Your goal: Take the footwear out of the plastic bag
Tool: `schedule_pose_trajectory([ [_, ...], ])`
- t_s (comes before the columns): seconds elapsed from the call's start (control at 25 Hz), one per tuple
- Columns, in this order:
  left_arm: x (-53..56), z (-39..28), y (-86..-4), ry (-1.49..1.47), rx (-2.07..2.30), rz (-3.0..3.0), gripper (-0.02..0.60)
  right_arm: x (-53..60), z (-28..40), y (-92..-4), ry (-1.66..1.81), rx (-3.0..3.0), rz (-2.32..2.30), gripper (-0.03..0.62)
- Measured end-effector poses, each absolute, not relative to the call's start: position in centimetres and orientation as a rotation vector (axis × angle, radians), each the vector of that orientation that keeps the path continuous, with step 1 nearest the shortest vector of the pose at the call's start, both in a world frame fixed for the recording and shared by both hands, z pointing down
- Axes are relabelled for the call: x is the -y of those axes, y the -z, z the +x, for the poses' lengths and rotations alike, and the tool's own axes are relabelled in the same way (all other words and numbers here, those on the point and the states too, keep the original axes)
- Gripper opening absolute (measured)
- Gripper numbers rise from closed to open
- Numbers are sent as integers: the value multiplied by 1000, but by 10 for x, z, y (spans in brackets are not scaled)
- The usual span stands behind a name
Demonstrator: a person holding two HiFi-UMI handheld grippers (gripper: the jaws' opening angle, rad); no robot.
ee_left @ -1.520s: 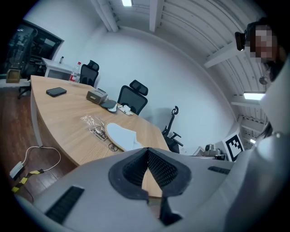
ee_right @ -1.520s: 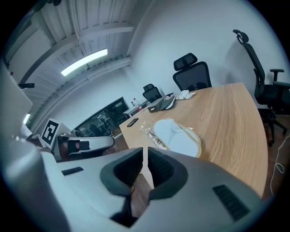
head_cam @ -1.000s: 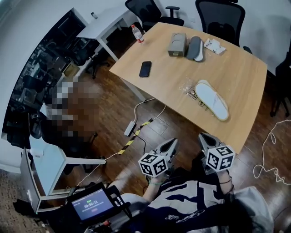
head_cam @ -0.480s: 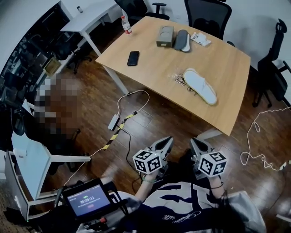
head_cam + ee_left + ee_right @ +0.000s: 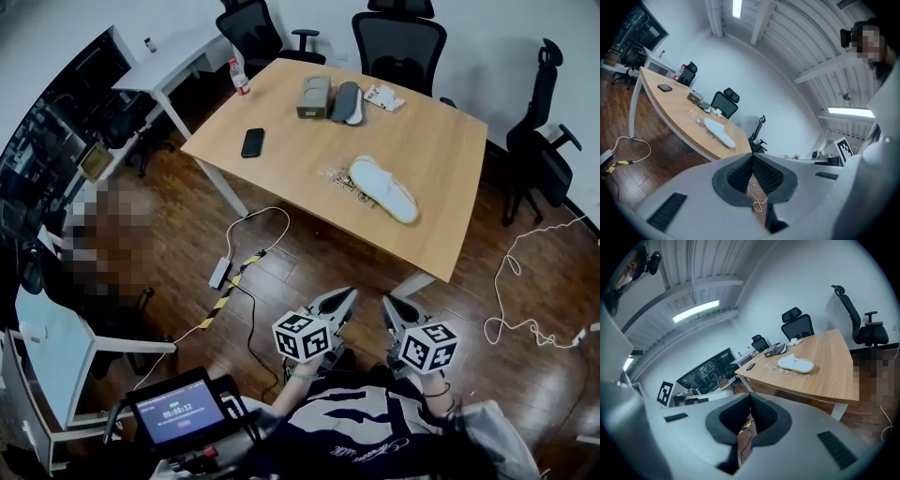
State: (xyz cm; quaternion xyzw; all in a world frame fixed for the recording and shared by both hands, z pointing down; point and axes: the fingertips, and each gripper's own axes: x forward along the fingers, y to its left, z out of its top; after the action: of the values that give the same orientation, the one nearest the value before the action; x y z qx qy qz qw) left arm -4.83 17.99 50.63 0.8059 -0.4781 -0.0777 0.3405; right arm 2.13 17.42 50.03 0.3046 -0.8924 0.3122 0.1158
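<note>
Head view, left claw [image 5: 349, 294], right claw [image 5: 387, 302], both clenched (empty), one white slipper [image 5: 382, 187], one table [image 5: 441, 150].

Slipper [image 5: 382, 187]: on the table [image 5: 450, 216].
Plastic bag [image 5: 336, 175]: on the table, just left of the slipper.
Phone [image 5: 252, 142]: well left of the slipper.
Box [image 5: 312, 97]: behind the slipper, other shoe [image 5: 347, 101] beside it.
My left claw [image 5: 345, 296] and right claw [image 5: 388, 304]: before the slipper, side by side, over the floor [image 5: 309, 253].
</note>
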Motion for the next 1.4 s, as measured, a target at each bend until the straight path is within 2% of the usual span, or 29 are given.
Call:
schedule_pose_trajectory([
  [0.64, -235, 72, -510, 187, 1348, 2060, 4, -222, 132, -507, -889, 2668, 733, -6],
  [1.4, -237, 104, -496, 165, 1390, 2063, 5, -220, 164, -495, -887, 2692, 691, -6],
])
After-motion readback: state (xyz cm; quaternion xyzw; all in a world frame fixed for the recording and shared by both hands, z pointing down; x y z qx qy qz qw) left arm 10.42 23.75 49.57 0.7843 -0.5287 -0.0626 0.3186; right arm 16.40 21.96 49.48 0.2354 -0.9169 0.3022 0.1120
